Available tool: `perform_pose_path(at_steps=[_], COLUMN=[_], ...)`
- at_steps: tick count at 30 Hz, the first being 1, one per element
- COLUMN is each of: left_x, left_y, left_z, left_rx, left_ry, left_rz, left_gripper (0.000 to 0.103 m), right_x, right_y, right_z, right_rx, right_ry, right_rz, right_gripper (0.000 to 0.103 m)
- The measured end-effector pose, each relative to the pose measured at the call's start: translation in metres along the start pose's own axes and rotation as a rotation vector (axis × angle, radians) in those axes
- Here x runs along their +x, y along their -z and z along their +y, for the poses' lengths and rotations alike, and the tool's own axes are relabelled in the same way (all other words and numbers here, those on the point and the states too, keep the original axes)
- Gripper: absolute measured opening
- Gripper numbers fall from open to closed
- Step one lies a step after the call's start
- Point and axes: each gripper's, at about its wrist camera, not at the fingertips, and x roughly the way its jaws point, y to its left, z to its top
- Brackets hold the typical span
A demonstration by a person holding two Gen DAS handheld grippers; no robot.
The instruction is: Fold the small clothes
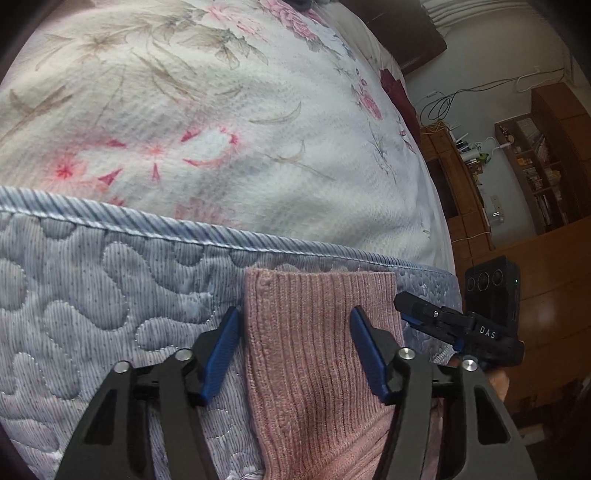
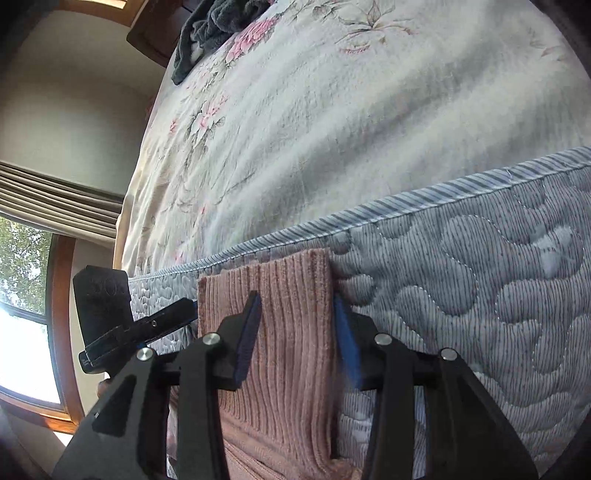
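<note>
Hanging against the quilted blue side of the mattress [image 1: 92, 295], a pink ribbed knit garment [image 1: 317, 350] runs from just below the striped piping down past the bottom edge of both views — its top edge is straight and looks folded over. Left hand-held gripper [image 1: 295, 332]: jaws spread wide, one blue pad at the garment's left edge and the other over its right part; whether the pads touch the cloth cannot be told. Right hand-held gripper [image 2: 297, 321]: jaws at a narrower spread, with the left pad [image 2: 248, 332] in front of the knit and the right pad [image 2: 345, 343] at the garment's right edge, so a strip of the fabric sits between them; a firm grip cannot be confirmed. Each unit shows in the other's view, at the far side of the garment. Above the mattress edge lies a white floral bedspread [image 1: 221, 110] with pink blossoms. A dark grey cloth [image 2: 214, 26] sits bunched at the far end of the bed. Wooden shelves [image 1: 535, 166] stand on the left wrist view's right side — cables trail along the wall beside them. A window [image 2: 26, 314] with a wooden frame shows in the right wrist view.
</note>
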Motion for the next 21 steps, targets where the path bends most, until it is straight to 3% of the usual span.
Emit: perform_pose_path(at_steps=[2, 3, 6, 7, 11, 14, 16, 21], left_x=[0.001, 0.000, -0.011, -0.017, -0.050, -0.081, -0.104, -0.144], left_y=[-0.001, -0.001, -0.002, -0.002, 0.002, 0.019, 0.039, 0.113], left_z=[-0.001, -0.001, -0.003, -0.006, -0.024, -0.049, -0.067, -0.110], left_rx=[0.008, 0.012, 0.028, 0.041, 0.121, 0.235, 0.342, 0.591], left_ry=[-0.013, -0.014, -0.019, -0.017, 0.009, 0.040, 0.054, 0.012], left_rz=[-0.003, -0.007, -0.047, -0.062, -0.125, -0.157, -0.167, -0.169], left_gripper=[0.041, 0.030, 0.011, 0.011, 0.009, 0.009, 0.009, 0.009], right_x=[0.002, 0.002, -0.004, -0.008, -0.036, -0.065, -0.088, -0.132], right_y=[-0.001, -0.002, -0.002, -0.002, 0.004, 0.018, 0.034, 0.102], right_z=[0.003, 0.005, 0.009, 0.011, 0.021, 0.036, 0.049, 0.088], right_rx=[-0.014, -0.019, -0.044, -0.056, -0.109, -0.191, -0.255, -0.503], right_ry=[0.001, 0.002, 0.011, 0.010, -0.011, -0.025, -0.054, 0.000], right_rz=[0.001, 0.000, -0.018, -0.030, -0.078, -0.110, -0.133, -0.160], right_gripper=[0.041, 0.039, 0.018, 0.011, 0.007, 0.006, 0.006, 0.006])
